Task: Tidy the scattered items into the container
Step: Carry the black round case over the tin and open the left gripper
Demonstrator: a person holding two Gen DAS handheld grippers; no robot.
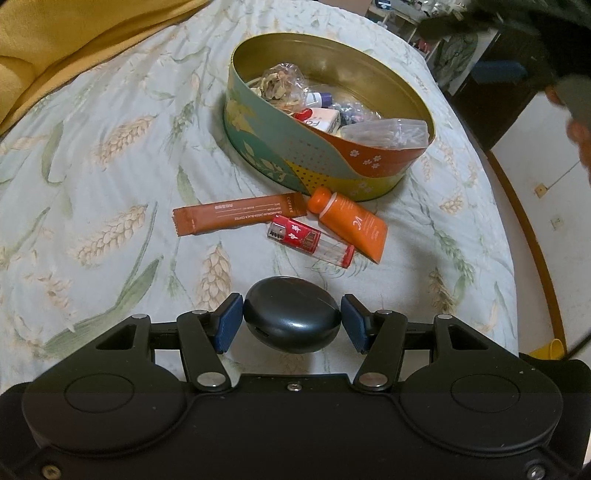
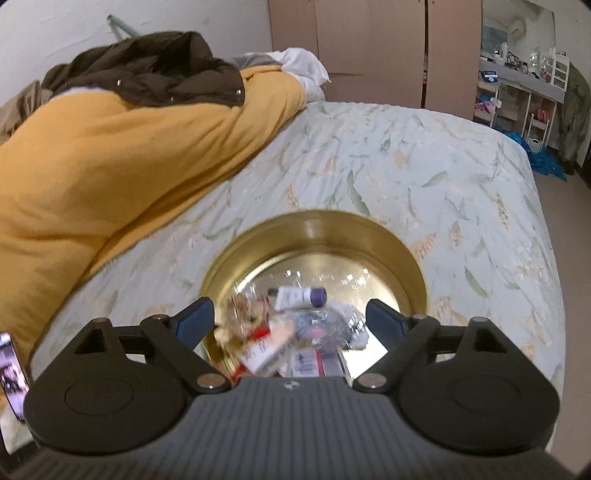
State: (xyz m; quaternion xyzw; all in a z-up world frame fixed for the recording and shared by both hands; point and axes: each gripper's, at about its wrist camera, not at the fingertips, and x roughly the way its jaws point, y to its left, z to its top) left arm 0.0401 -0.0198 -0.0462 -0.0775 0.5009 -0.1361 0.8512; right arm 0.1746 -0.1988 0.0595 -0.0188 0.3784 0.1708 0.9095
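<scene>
Bed with pale green wheat-and-leaf print cover (image 2: 406, 177), filling mid-frame. Mustard-yellow fleece blanket (image 2: 122, 166), heaped at left; dark brown padded jacket (image 2: 155, 70) on top. Pinkish-brown wooden wardrobe (image 2: 369, 48), upper centre. White open shelving with clutter (image 2: 517, 96), upper right. White wall (image 2: 55, 33), upper left.

The right gripper (image 2: 290, 317) hangs with jaws wide over the round tin (image 2: 317, 229), whose blurred small items lie heaped inside, mid-bed (image 2: 406, 155).
</scene>
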